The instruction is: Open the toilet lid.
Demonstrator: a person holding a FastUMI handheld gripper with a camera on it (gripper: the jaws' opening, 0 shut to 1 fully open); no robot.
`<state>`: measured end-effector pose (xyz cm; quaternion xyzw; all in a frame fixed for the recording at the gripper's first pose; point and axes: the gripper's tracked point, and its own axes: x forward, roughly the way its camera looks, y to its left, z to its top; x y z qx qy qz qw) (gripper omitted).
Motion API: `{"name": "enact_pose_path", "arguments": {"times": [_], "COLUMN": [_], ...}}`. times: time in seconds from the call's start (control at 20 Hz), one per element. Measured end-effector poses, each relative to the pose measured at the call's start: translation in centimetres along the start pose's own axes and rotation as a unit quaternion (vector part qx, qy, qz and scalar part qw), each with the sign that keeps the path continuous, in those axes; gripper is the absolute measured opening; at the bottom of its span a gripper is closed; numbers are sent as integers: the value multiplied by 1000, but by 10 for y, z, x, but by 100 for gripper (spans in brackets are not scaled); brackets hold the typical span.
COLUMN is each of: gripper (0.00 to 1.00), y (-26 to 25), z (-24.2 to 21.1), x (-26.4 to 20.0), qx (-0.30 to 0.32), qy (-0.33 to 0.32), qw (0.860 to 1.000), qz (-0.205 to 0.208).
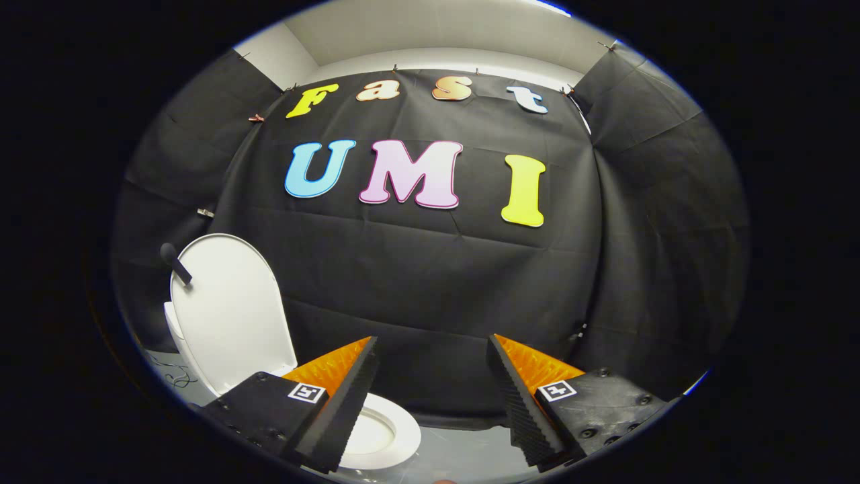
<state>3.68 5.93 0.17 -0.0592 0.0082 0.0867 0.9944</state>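
Toilet lid [232,309] already upright, seat [396,430] exposed. Hand-held gripper [430,376] spread wide, holding nothing, clear of lid. Looks done.

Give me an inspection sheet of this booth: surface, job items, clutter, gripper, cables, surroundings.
Surface: grey floor, glossy.
Job's things: toilet lid raised upright, leaning back; toilet seat down, bowl exposed, partly behind one finger.
Clutter: dark handle-like object sticking out at the lid's upper edge; cannot tell what it is.
Gripper: gripper open, fingers wide apart, holding nothing, toilet to one side of them.
Cables: thin wire on the floor beside the toilet.
Surroundings: black cloth wall behind; pale wall above it.
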Motion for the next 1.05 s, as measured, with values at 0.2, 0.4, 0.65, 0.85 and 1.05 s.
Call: {"name": "enact_pose_path", "arguments": {"times": [0.2, 0.4, 0.65, 0.85, 1.05], "gripper": [99, 99, 99, 99, 99], "y": [-2, -5, -2, -1, -3], "z": [-3, -5, -5, -5, -9], "x": [1, 3, 4, 4, 6], "qx": [0, -1, -4, -5, 1], "qy": [6, 4, 2, 2, 8], "qw": [1000, 1000, 1000, 1000, 1000], "qz": [-4, -6, -4, -1, -2]}}
